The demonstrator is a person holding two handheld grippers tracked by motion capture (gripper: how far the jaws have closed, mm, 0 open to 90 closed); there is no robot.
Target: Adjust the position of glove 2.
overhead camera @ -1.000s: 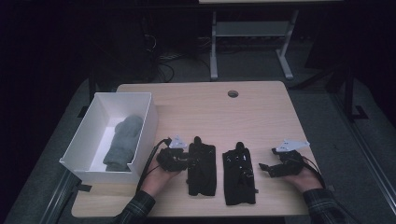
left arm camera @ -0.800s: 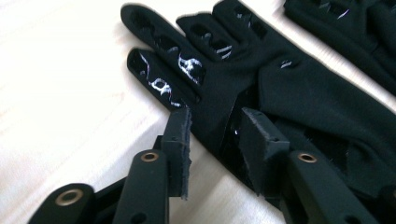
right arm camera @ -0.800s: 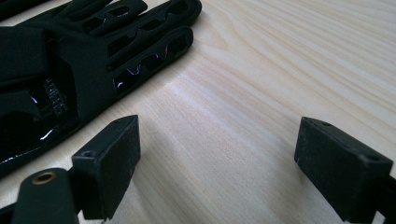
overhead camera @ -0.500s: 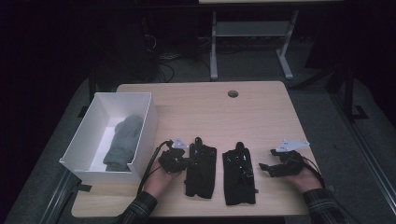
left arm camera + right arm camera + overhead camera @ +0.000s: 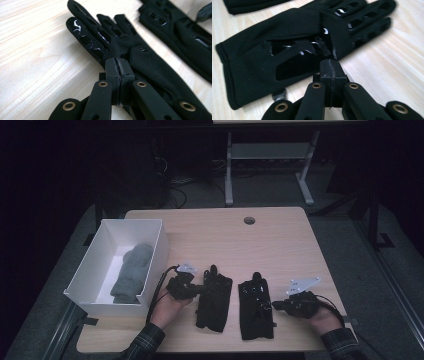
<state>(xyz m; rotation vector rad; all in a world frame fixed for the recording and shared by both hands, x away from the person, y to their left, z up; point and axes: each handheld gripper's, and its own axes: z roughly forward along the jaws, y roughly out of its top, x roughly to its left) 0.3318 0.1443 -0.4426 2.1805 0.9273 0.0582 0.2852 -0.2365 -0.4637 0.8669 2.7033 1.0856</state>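
On your table (image 5: 280, 240), a white box (image 5: 159, 245) at the left holds a grey mitten (image 5: 131, 272). Two black gloves lie near you. Your left gripper (image 5: 204, 289) pinches the left glove (image 5: 215, 301); your right gripper (image 5: 274, 305), jaws just closed, pinches the right glove (image 5: 256, 312). No writing is readable.

Dim room, light wooden table (image 5: 280, 245), grey metal stand (image 5: 270, 165) behind, dark carpeted floor (image 5: 350, 245)
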